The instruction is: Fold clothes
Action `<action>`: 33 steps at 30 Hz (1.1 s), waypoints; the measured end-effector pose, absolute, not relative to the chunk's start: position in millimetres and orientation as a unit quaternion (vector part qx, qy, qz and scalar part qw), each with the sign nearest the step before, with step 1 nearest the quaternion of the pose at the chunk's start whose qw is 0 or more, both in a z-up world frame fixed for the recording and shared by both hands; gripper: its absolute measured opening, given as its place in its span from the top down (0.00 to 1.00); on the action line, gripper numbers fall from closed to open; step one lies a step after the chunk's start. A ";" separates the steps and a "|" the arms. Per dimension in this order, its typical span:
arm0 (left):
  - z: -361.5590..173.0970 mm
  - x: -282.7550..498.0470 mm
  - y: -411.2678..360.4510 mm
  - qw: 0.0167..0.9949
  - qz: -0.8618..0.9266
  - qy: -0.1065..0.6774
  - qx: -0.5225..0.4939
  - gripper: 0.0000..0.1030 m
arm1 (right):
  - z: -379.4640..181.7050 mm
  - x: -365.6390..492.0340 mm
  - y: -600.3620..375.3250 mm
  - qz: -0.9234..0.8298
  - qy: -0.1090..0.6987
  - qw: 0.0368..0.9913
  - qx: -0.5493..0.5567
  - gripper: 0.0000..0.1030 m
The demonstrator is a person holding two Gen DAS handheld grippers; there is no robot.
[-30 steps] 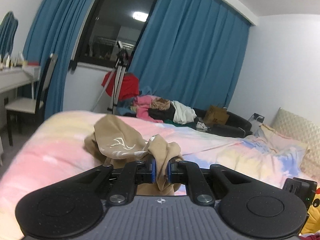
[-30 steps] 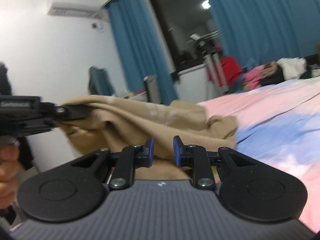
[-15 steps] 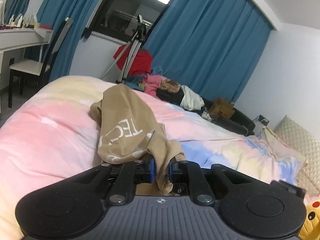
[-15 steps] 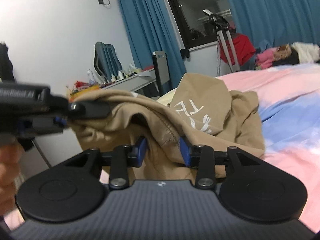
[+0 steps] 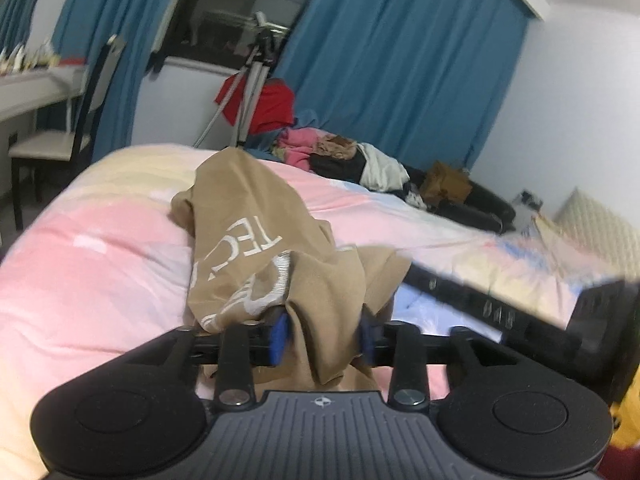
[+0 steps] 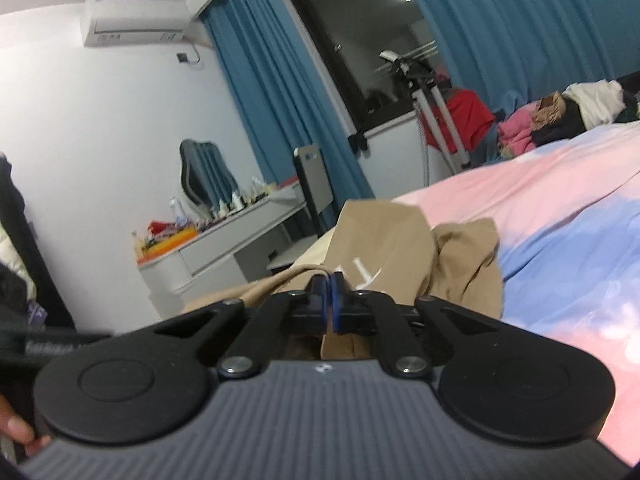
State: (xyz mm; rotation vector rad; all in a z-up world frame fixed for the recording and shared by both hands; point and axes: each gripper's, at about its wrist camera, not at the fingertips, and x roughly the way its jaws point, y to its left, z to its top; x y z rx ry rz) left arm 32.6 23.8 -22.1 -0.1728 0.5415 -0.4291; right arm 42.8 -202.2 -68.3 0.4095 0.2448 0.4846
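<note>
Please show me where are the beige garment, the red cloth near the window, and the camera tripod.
beige garment (image 5: 256, 208): left wrist view, on its flat upper part above the white letters.
red cloth (image 5: 272, 106): left wrist view, on its middle, right of the tripod legs.
camera tripod (image 6: 440, 110): right wrist view, on one pale leg.

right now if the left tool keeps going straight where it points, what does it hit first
The tan shirt. A fold of it already hangs between the left tool's open pads, which have just been opening, and more is bunched just ahead on the bed. Depth beyond is unclear.
</note>
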 end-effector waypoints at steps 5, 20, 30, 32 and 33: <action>-30.9 10.4 4.6 0.936 -0.211 0.279 -0.051 0.32 | -55.6 41.4 -220.7 0.221 0.095 0.946 0.219 0.95; -118.1 29.6 -66.2 0.942 -0.111 0.313 0.054 0.22 | -45.1 49.9 -255.5 0.185 0.066 0.947 0.253 0.95; -120.7 54.4 -49.7 0.940 -0.078 0.333 0.011 0.93 | -50.7 51.9 -258.0 0.163 0.059 0.957 0.232 0.95; -105.6 51.7 -35.0 0.943 -0.079 0.322 -0.011 0.94 | -51.3 53.1 -262.0 0.150 0.061 0.959 0.231 0.95; -96.1 48.5 -29.7 0.945 -0.081 0.316 -0.015 0.95 | -51.6 53.7 -263.9 0.143 0.063 0.960 0.231 0.95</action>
